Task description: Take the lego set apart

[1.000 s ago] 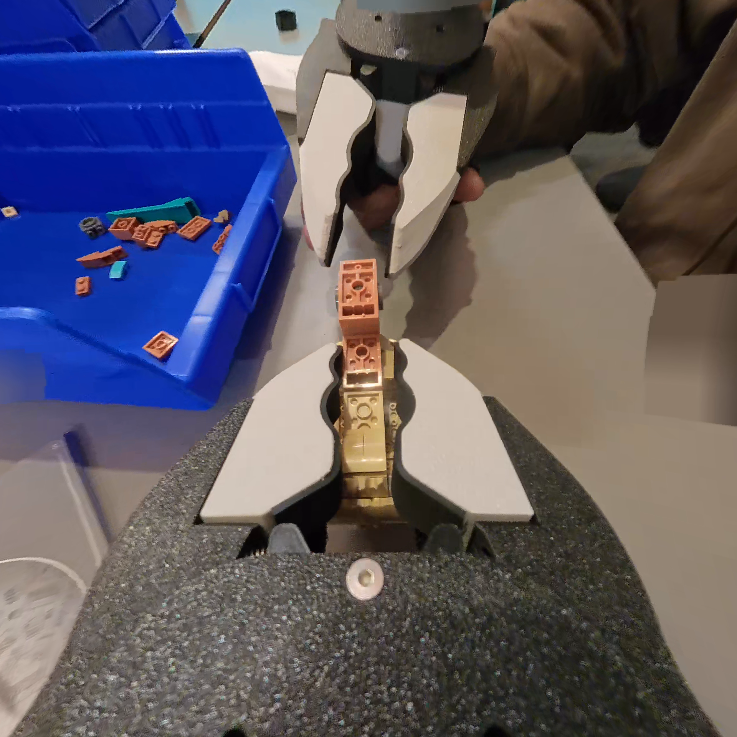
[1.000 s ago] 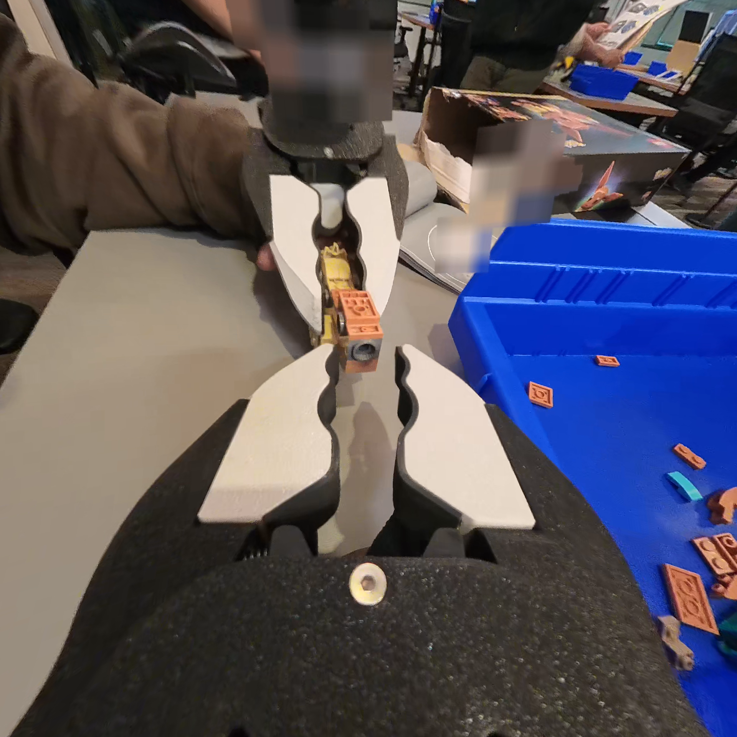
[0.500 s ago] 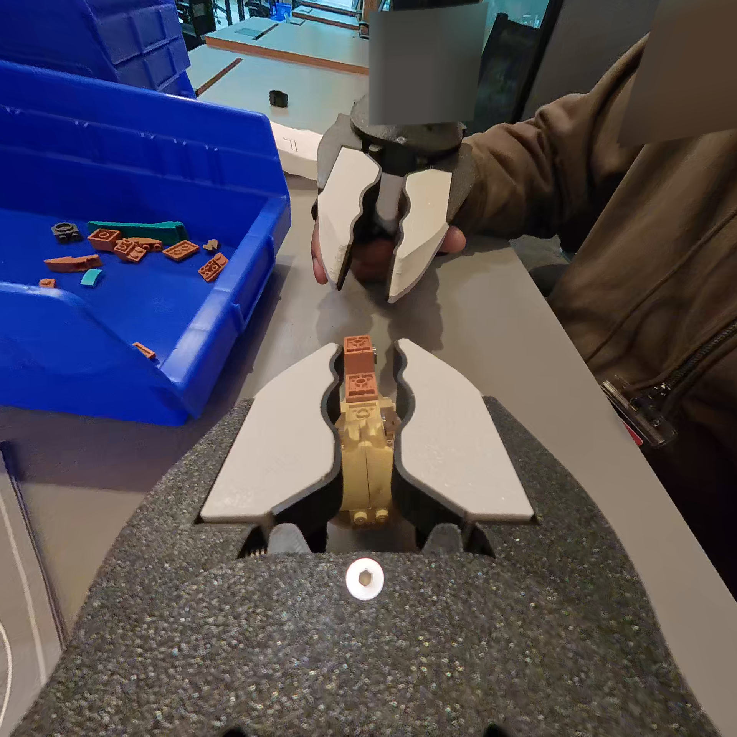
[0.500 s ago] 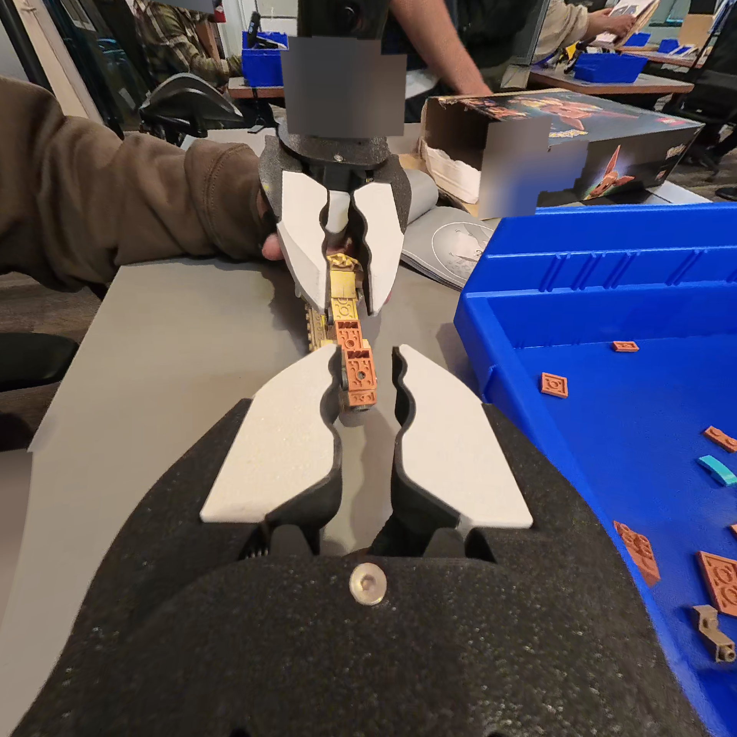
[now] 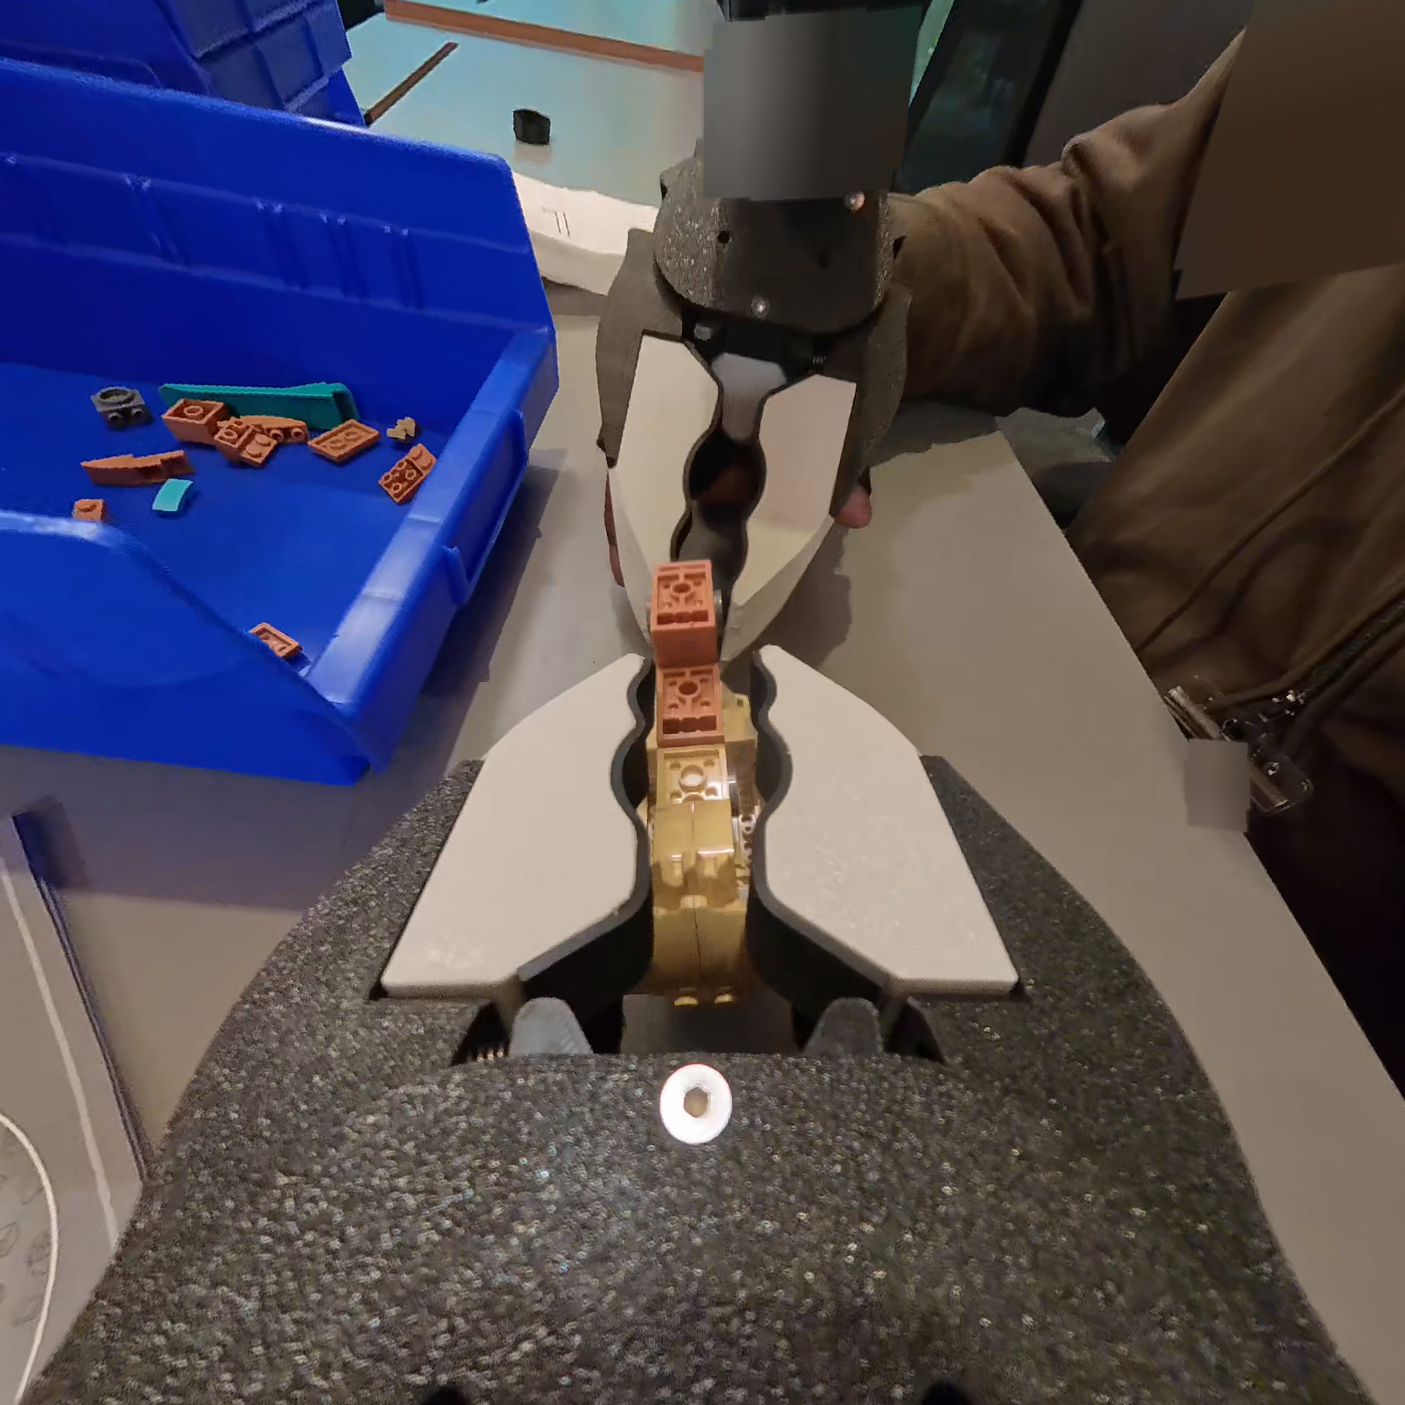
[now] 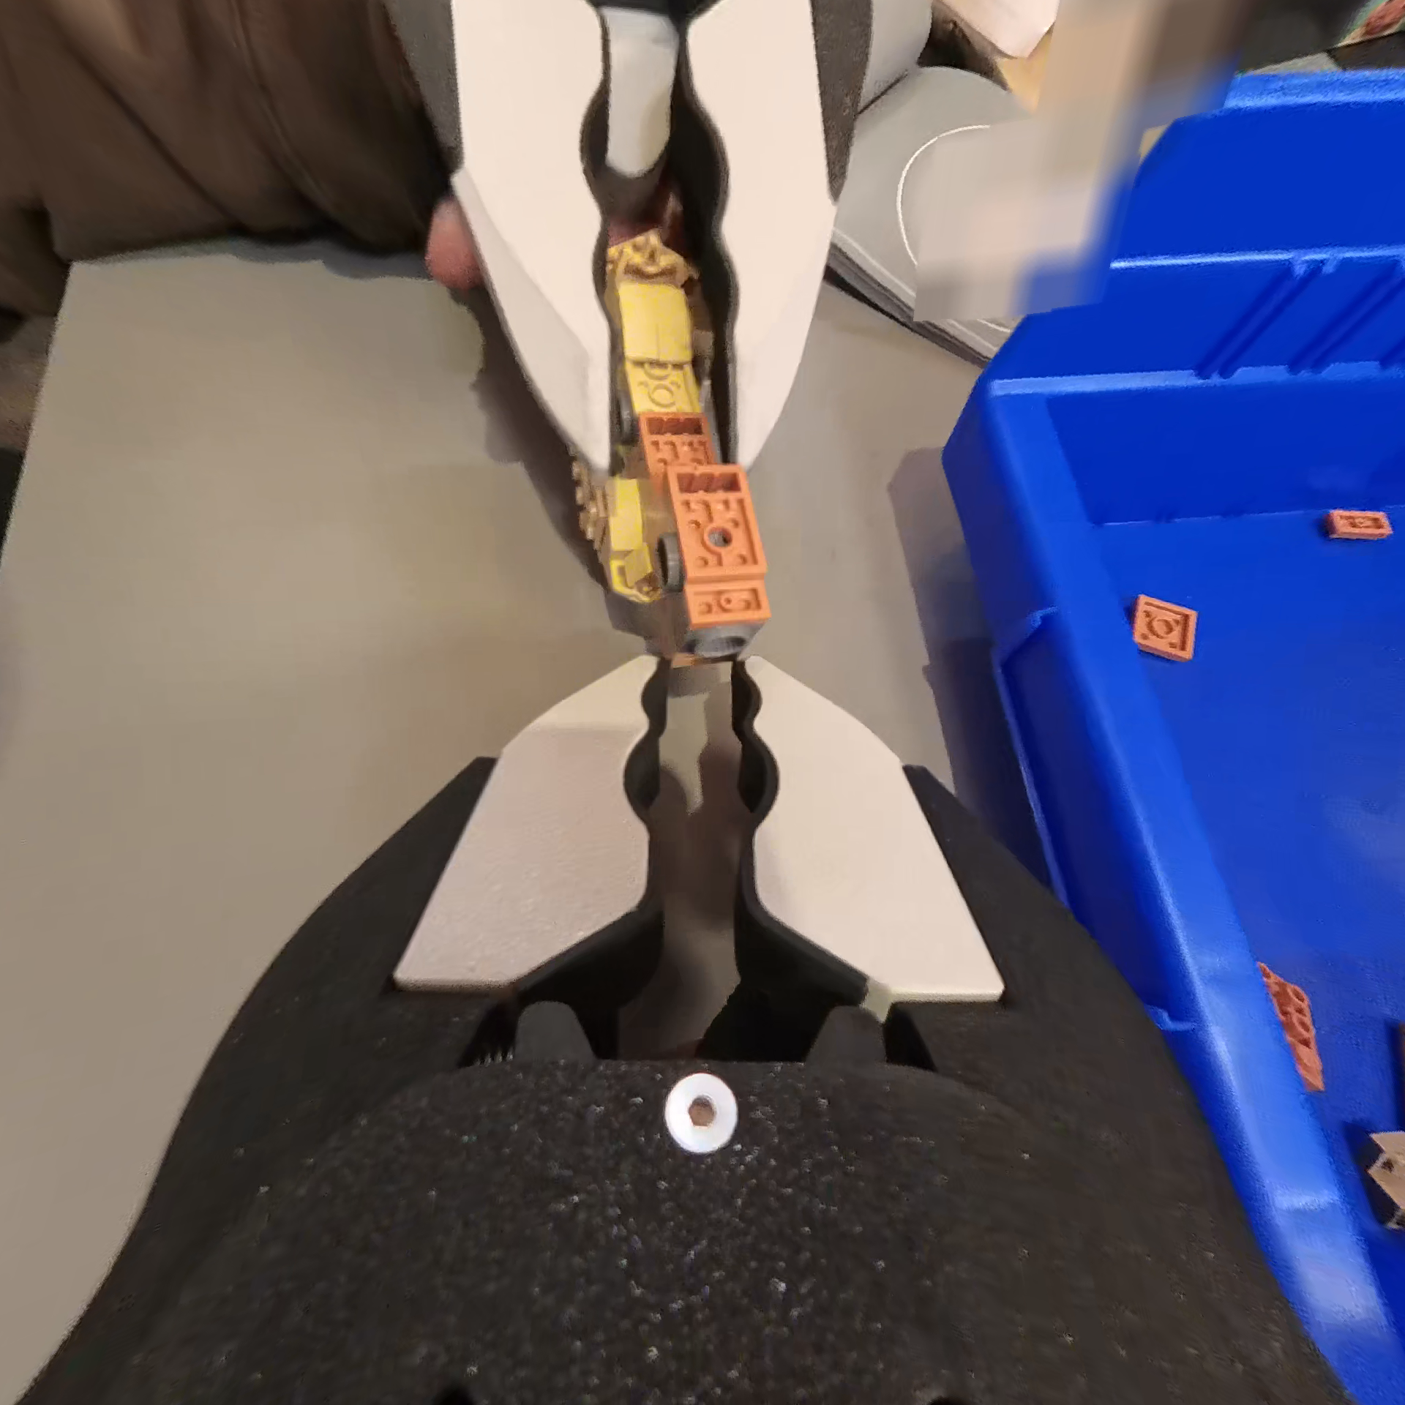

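My left gripper [image 5: 698, 669] pinches a brick assembly [image 5: 696, 829], both pads pressed against its tan and gold body, which fills the space between my fingers from deep in the throat out to the tips. 2 reddish-brown bricks with open, ribbed undersides sit stacked at its far end, the outer one [image 5: 683, 612] poking out past my left fingertips. From the other side I can see a grey round-holed piece [image 6: 718, 641] under that brick and yellow and gold parts [image 6: 627, 551] hanging off beside it.

My right gripper [image 6: 693, 667] faces the left one nose to nose, its fingers narrowly parted with bare table [image 6: 228, 608] showing between them. Its tips sit right at the grey end of the assembly; I cannot tell whether they pinch it or only touch it.

The whole thing hangs above the grey table. Just beside it stands a blue bin [image 5: 426, 532] holding loose reddish-brown plates [image 5: 344, 441], a teal wedge [image 5: 258, 395] and a small dark grey piece [image 5: 118, 403]. Farther back is my brown sleeve [image 5: 1026, 266].
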A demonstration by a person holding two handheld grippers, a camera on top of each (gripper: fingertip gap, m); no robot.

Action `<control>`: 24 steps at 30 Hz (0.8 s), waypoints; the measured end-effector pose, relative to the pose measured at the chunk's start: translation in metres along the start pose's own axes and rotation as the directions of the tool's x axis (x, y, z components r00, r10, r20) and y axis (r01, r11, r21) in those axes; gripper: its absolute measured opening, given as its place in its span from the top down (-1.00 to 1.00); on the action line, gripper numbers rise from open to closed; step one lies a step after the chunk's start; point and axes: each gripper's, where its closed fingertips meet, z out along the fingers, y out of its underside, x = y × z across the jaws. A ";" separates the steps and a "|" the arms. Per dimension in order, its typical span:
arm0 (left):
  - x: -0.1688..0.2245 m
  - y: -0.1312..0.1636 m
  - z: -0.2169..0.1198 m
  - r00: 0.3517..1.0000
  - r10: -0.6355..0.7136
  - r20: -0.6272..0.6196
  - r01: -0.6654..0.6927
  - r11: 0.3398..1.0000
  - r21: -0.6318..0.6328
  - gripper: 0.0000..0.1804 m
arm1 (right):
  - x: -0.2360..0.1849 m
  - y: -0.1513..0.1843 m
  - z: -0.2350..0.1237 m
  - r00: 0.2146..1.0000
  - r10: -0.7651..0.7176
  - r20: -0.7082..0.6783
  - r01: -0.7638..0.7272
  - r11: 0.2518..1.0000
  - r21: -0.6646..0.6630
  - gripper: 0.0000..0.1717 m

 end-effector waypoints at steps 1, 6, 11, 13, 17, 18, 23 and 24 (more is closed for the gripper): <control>0.000 0.001 0.001 1.000 0.007 0.002 -0.007 1.000 -0.010 0.74 | 0.001 -0.001 0.000 1.000 0.003 -0.008 -0.003 1.000 0.002 0.81; 0.001 0.001 0.002 1.000 0.013 0.003 -0.013 1.000 -0.016 0.74 | 0.002 -0.006 -0.005 0.999 0.048 0.024 -0.049 0.997 0.054 0.68; 0.002 0.006 0.004 0.999 0.036 0.009 -0.036 0.998 -0.054 0.74 | 0.002 -0.021 -0.014 0.997 0.067 0.047 -0.074 0.981 0.178 0.67; 0.003 0.006 0.005 0.999 0.049 0.014 -0.048 0.997 -0.066 0.73 | 0.000 -0.024 -0.013 0.998 0.046 0.042 -0.053 0.980 0.191 0.73; 0.002 0.012 0.009 0.994 0.099 0.049 -0.092 0.986 -0.137 0.72 | -0.005 -0.030 -0.013 1.000 0.005 0.023 -0.010 0.975 0.223 0.80; 0.001 0.013 0.011 0.992 0.111 0.062 -0.100 0.983 -0.152 0.72 | -0.006 -0.030 -0.013 0.999 0.012 0.033 -0.019 0.975 0.221 0.80; 0.000 0.016 0.016 0.983 0.153 0.106 -0.125 0.963 -0.239 0.72 | -0.005 -0.024 -0.012 1.000 0.002 0.023 -0.006 0.983 0.184 0.80; -0.001 0.017 0.017 0.978 0.172 0.120 -0.136 0.956 -0.259 0.72 | -0.004 -0.023 -0.012 1.000 -0.018 0.010 0.016 0.984 0.176 0.80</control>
